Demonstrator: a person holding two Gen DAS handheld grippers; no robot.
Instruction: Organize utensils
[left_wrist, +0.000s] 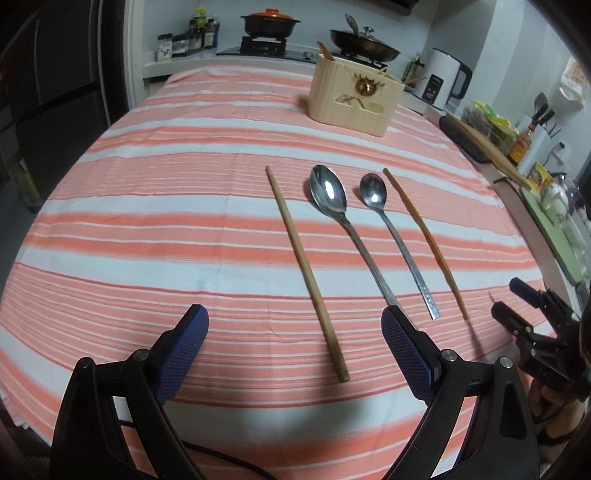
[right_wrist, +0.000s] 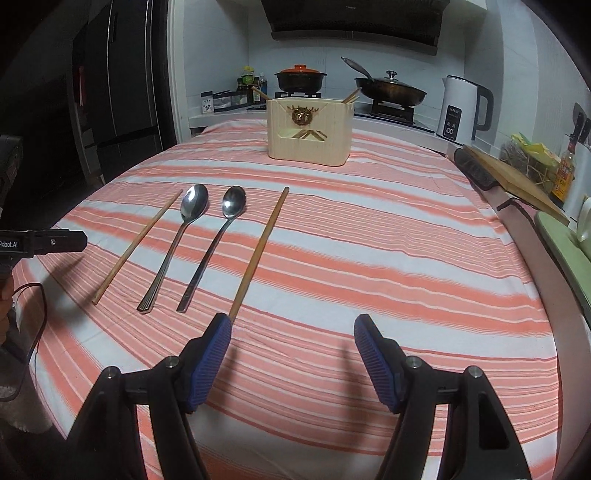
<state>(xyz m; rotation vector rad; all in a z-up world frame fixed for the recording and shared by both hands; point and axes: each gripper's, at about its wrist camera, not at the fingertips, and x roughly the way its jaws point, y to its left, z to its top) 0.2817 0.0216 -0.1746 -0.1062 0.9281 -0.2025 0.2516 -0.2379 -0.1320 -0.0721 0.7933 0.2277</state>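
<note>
On the striped tablecloth (left_wrist: 147, 206) lie two wooden chopsticks and two metal spoons in a row. In the left wrist view: left chopstick (left_wrist: 306, 273), large spoon (left_wrist: 332, 199), small spoon (left_wrist: 388, 218), right chopstick (left_wrist: 424, 240). In the right wrist view: left chopstick (right_wrist: 135, 245), large spoon (right_wrist: 181, 236), small spoon (right_wrist: 218, 236), right chopstick (right_wrist: 258, 251). A cream utensil holder (left_wrist: 352, 94) (right_wrist: 310, 129) stands at the far side with chopsticks in it. My left gripper (left_wrist: 295, 328) is open above the left chopstick's near end. My right gripper (right_wrist: 291, 332) is open, just right of the right chopstick's near end.
A stove with an orange-lidded pot (right_wrist: 301, 79) and a wok (right_wrist: 388, 88) stands behind the table. A white kettle (right_wrist: 463, 109) and a cutting board (right_wrist: 509, 177) sit on the right counter. A dark fridge (right_wrist: 118, 99) stands at left. The right gripper shows at the left view's right edge (left_wrist: 517, 310).
</note>
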